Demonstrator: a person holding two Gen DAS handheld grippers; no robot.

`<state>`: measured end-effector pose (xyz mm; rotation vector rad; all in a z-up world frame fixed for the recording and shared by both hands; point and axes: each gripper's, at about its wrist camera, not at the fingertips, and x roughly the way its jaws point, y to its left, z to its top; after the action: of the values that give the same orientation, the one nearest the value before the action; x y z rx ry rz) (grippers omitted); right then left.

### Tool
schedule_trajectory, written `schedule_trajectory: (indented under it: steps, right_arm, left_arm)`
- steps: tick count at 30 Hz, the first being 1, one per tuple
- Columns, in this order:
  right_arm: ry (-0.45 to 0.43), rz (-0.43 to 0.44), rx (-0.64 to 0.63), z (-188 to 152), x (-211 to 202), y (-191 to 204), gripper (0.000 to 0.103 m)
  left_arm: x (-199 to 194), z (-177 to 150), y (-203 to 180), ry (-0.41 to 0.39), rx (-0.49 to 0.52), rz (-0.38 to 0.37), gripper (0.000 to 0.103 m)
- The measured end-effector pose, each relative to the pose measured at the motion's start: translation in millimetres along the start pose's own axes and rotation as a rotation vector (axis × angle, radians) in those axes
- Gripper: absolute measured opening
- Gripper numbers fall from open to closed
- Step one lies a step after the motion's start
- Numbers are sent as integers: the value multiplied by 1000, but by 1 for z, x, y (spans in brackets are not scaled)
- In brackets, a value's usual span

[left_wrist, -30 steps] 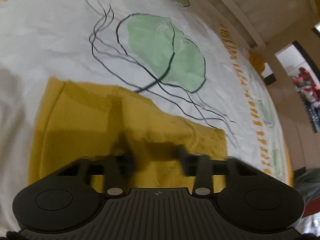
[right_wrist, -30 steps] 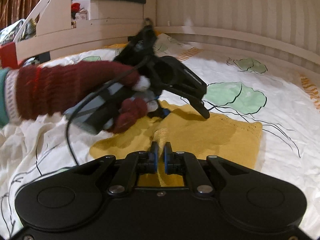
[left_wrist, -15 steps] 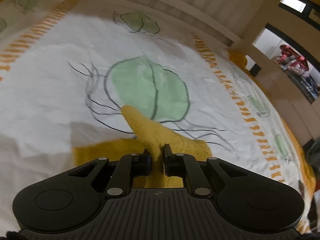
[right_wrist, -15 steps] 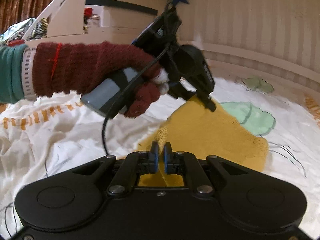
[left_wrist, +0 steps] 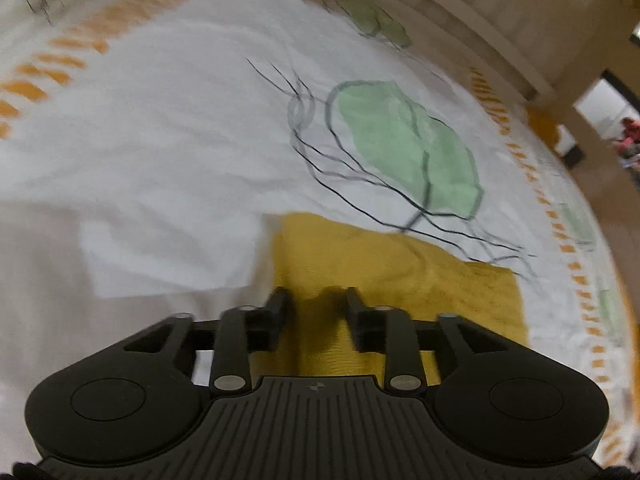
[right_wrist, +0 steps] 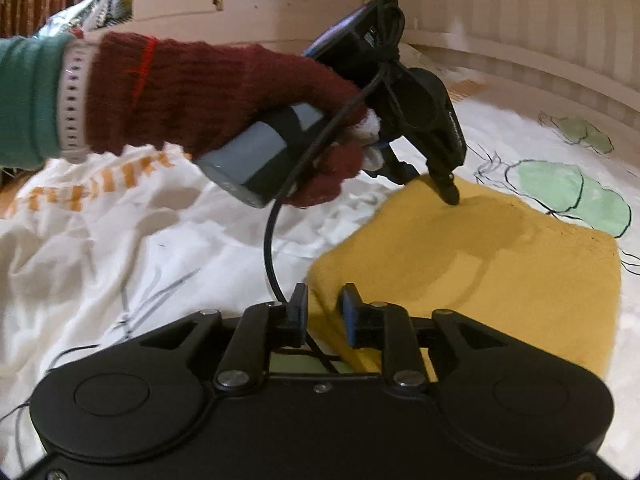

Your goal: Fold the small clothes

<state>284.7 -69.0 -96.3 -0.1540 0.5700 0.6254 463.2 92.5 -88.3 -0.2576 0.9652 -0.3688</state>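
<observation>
Yellow cloth [right_wrist: 500, 264] on printed bedsheet [left_wrist: 180, 140]

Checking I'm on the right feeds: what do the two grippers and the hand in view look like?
Right gripper: black, blue pads. Left gripper: black, ribbed housing, grey handle, trailing black cable. Left hand: dark red knit glove, white fingertips; perforated white wristband, green sleeve.

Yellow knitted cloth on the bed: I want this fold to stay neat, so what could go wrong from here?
1. Both grippers, left and right, have just been opening over the yellow knitted cloth; a pad could snag the knit on lifting away and drag the fold open.
2. The rumpled white printed bedsheet underneath may let the folded edge shift.
</observation>
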Motion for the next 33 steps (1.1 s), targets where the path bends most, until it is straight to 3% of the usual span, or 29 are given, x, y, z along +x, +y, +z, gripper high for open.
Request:
schedule_trajectory:
  steps: [4,11,16,23,27,33]
  right_arm:
    - [-17,61,53,0,-21,-1,41]
    - [-26,84,105,-5,-60,4,41]
    - [12,20,134,-15,-79,2,41]
    - [52,-111,196,-30,-85,-19,41]
    - [58,-156,241,-34,-84,-33,41]
    - [83,-344,55,-33,-67,-39,43]
  left_arm:
    - [-24,-5,6,-20,-8,38,37]
    - [-66,-51,1,-6,26,-3,40]
    - [-75,-95,-8,48,21,-75,41]
    - [-80,-117,-20,10,17,-152,41]
    - [-81,-122,-25,-30,37,-161,41]
    - [-82,-124,-21,-20,9,-209,41]
